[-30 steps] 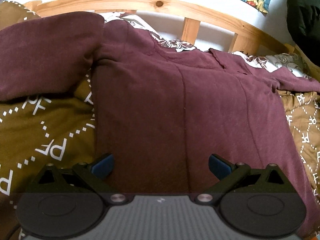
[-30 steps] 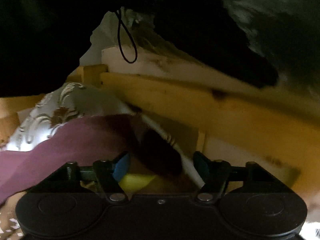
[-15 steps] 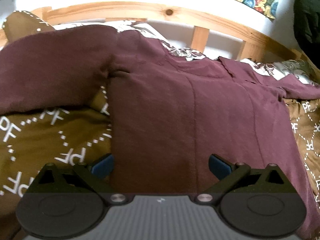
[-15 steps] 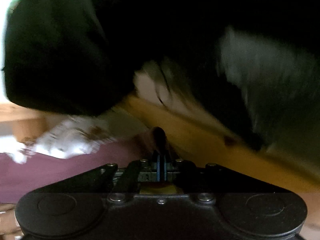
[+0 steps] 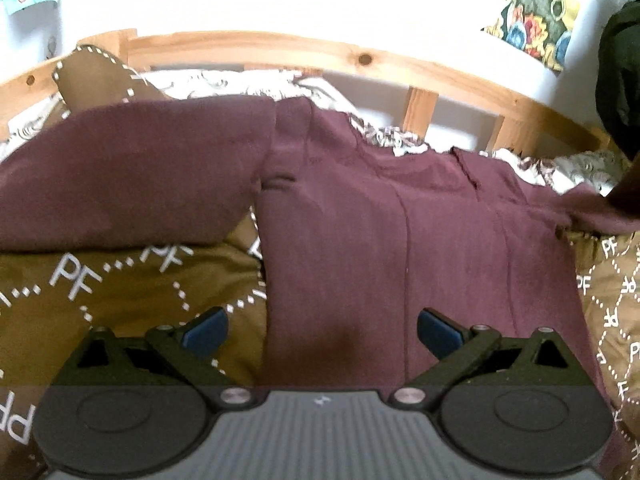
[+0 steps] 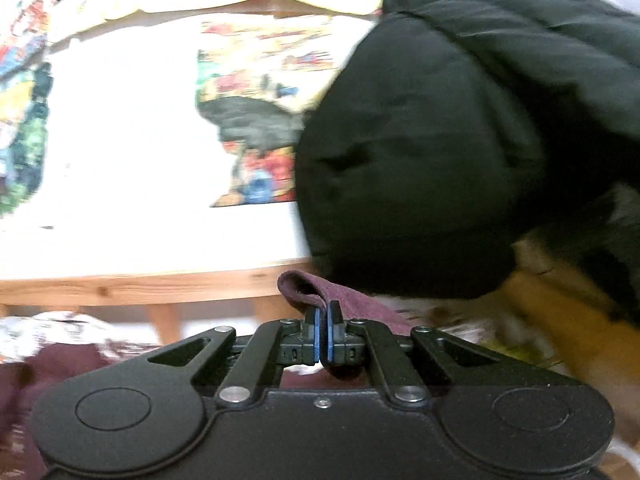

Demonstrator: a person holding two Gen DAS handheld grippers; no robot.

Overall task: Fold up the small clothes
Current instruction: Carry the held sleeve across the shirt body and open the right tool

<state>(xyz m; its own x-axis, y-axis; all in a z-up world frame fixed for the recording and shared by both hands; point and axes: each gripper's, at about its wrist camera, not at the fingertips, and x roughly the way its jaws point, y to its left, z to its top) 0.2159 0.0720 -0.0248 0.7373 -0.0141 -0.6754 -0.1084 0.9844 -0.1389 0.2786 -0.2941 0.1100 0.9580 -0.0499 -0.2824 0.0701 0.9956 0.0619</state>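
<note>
A maroon long-sleeved top (image 5: 400,232) lies spread on a brown printed blanket (image 5: 132,292), its left sleeve (image 5: 132,184) stretched out to the left. My left gripper (image 5: 322,330) hovers open above the top's lower hem, nothing between its blue pads. The top's right sleeve (image 5: 592,208) is lifted at the far right edge of the left wrist view. In the right wrist view my right gripper (image 6: 321,322) is shut on the end of that maroon sleeve (image 6: 308,290), whose cuff folds over the fingertips.
A wooden bed rail (image 5: 360,56) runs behind the top, with a patterned white sheet (image 5: 240,84) under it. A bulky black jacket (image 6: 460,140) hangs close on the right. Colourful posters (image 6: 260,60) cover the white wall.
The right gripper closed on the sleeve end and swung it up and leftward, away from the bed rail. The left gripper rose a little, so the top looks smaller and further away.
</note>
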